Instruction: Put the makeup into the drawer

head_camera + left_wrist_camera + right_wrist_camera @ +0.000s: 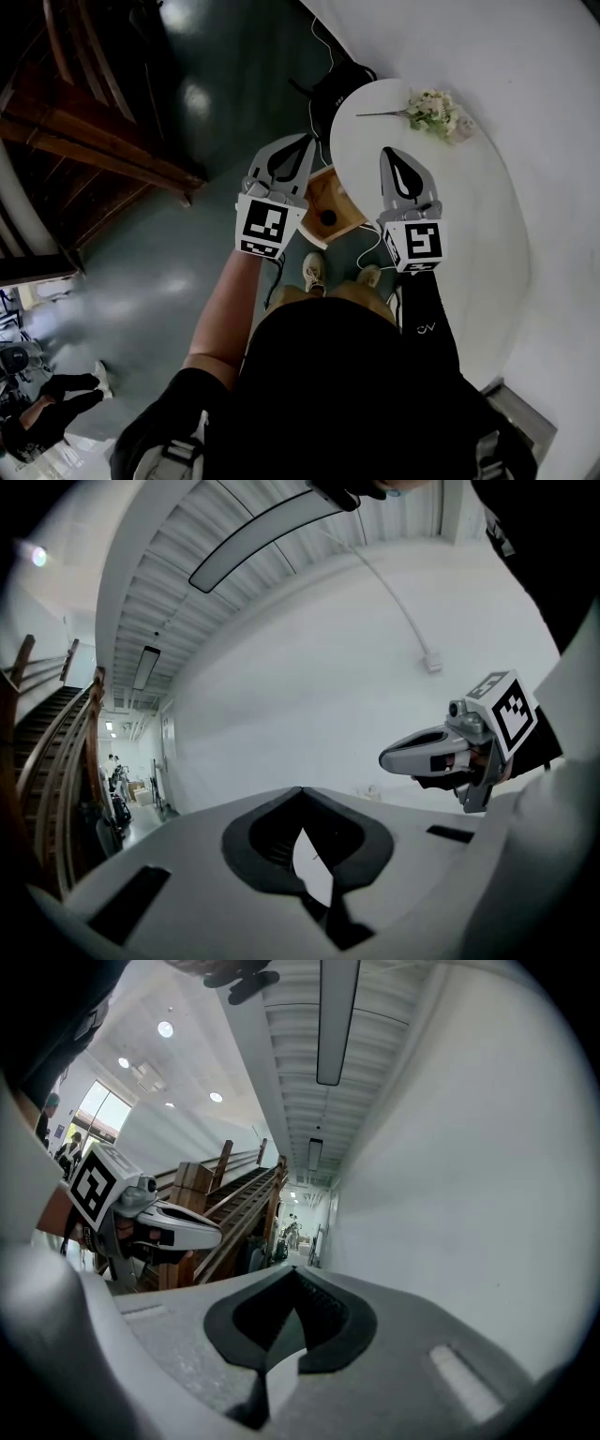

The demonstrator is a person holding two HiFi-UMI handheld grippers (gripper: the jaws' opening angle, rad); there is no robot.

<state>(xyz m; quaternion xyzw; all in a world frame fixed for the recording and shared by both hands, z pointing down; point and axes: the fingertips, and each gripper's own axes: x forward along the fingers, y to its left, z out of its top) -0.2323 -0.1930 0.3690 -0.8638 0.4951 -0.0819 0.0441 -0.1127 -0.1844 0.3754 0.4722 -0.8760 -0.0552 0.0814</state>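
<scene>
Standing beside the white round table [450, 206], the person holds both tools out level in front of the chest, well above everything below. The left gripper [302, 145] is clenched, its jaws meeting at the tips with nothing between them. The right gripper [394, 155] is the same, jaws together and empty.

By my reckoning the task is either not begun or already finished, and I cannot say which. On the table I see only a small bunch of flowers [436, 112] near the far edge, with no makeup beside it. Just off the near edge, lower down, an open wooden drawer [323, 192] faces up, and a small dark round thing [328, 217] lies inside. That may be the makeup, already in place, but it is too small to be sure. If it is, only closing the drawer would remain.

Much is hidden. The person's own body covers the floor below the grippers, apart from the shoes [314, 272]. Both gripper views look out at the wall and the staircase [84, 122], so they show nothing of the table or the drawer.
</scene>
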